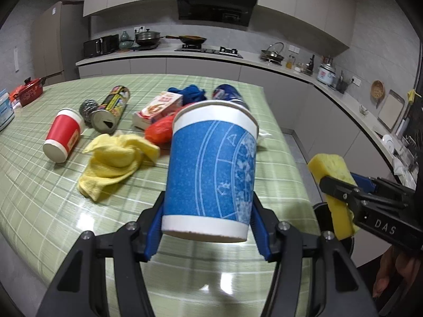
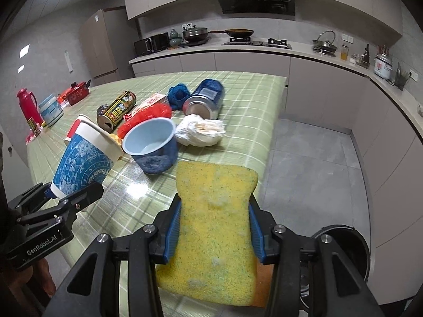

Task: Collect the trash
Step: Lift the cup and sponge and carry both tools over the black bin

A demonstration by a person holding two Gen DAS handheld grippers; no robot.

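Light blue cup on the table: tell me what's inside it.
The light blue cup lies tipped, mouth toward the right wrist camera. Its pale inside looks empty; the near wall hides part of the interior.

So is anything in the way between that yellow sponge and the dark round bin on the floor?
Nothing visible. The right claw grips the yellow sponge past the green checked table's edge, and the dark round bin sits just below to its right, with only bare floor between.

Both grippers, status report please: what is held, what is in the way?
Left gripper shut on blue paper cup. Right gripper shut on yellow sponge. Nothing blocking.
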